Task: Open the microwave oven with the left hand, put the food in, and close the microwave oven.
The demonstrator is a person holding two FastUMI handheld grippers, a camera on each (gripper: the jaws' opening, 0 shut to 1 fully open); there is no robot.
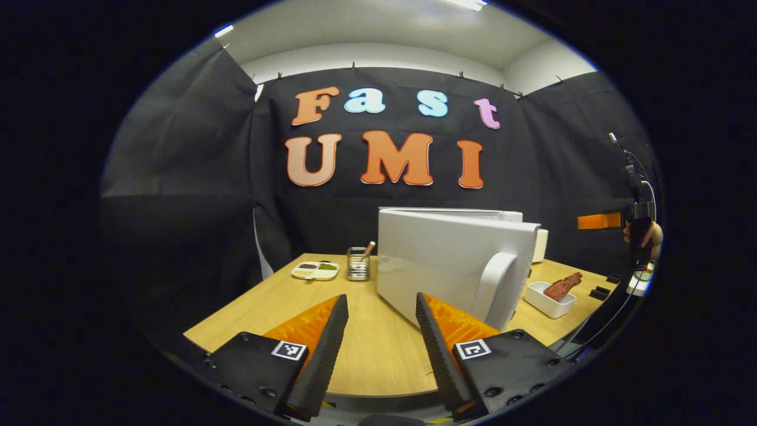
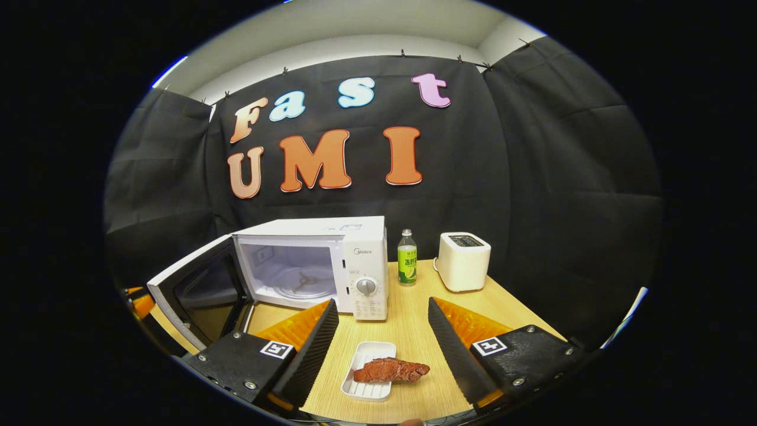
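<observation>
So the boxy white microwave oven (image 2: 331, 260) is sitting on the pale wooden table (image 2: 408, 319) with its dark-windowed white door (image 2: 195, 293) swung wide to the side and the cavity empty, glass turntable showing. Judging from that, the opening step looks done and the food step is next.

Biggest risk, I'd say, is that door. In the left gripper view its white outer face (image 1: 449, 260) with the curved handle stands right next to the left gripper (image 1: 381, 307), whose ridged black fingers are spread apart with nothing between them. A careless swing could bump the door partly shut just as the food is headed in.

Next worry is the food itself. The reddish-brown chunk of meat (image 2: 390, 370) lies across the small white rectangular tray (image 2: 368, 378) and overhangs one long edge, so it isn't really nested. The right gripper (image 2: 381, 331) hovers above it, fingers wide open and holding nothing. Pinch only the meat and it could slip or drag the tray; lift the tray by one rim and it could tip and roll the meat off onto the table. The tray sits in front of the control panel, well apart from the cavity opening, so the carry has to curve around that front corner.

Hard to make out: the back of the cavity, whether the meat is soft or rigid, and the tray's far rim behind the meat. In the left gripper view, the microwave body is hidden behind the door.
</observation>
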